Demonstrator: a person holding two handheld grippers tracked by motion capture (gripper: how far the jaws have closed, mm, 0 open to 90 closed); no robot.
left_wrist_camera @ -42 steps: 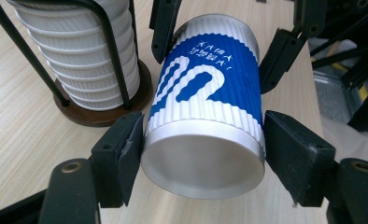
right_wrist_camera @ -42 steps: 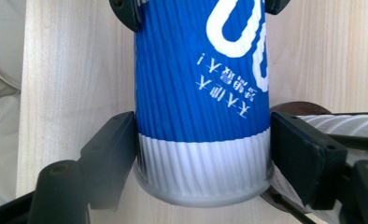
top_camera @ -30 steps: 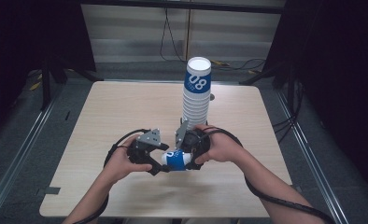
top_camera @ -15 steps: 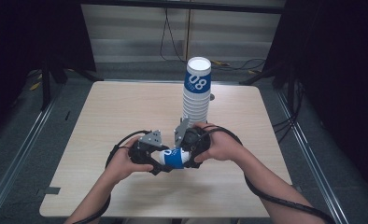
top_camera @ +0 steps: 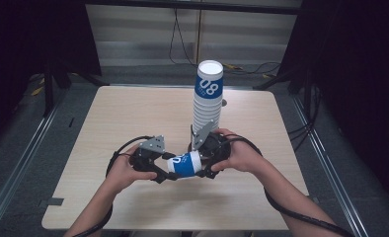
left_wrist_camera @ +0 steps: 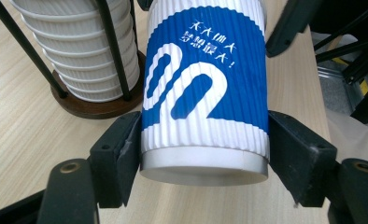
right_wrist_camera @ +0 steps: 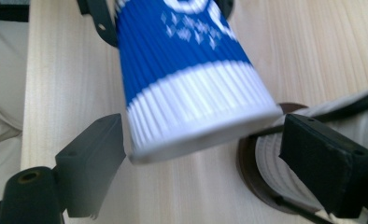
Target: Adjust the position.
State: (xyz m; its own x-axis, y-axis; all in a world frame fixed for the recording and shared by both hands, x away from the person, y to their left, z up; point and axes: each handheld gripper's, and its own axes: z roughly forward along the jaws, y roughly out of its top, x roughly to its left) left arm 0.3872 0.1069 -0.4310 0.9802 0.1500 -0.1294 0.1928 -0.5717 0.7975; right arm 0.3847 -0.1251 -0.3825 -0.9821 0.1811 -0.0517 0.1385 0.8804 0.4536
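Observation:
A blue-and-white ribbed paper cup (top_camera: 182,164) lies sideways in the air just above the table, between my two grippers. My left gripper (top_camera: 169,170) is shut on its narrow bottom end; in the left gripper view both pads (left_wrist_camera: 126,154) press the cup (left_wrist_camera: 203,93). My right gripper (top_camera: 201,163) stands open around the wide rim end. In the right gripper view the cup (right_wrist_camera: 191,79) sits between the jaws with a gap on each side, wider on the right.
A tall stack of the same cups (top_camera: 207,103) stands in a wire holder with a round wooden base (left_wrist_camera: 98,105) just behind the grippers. The light wooden table (top_camera: 133,113) has free room to the left and right. Cables trail from both grippers.
Both hands and the cup have crept slightly away from the table's front edge. Otherwise nothing visibly differs.

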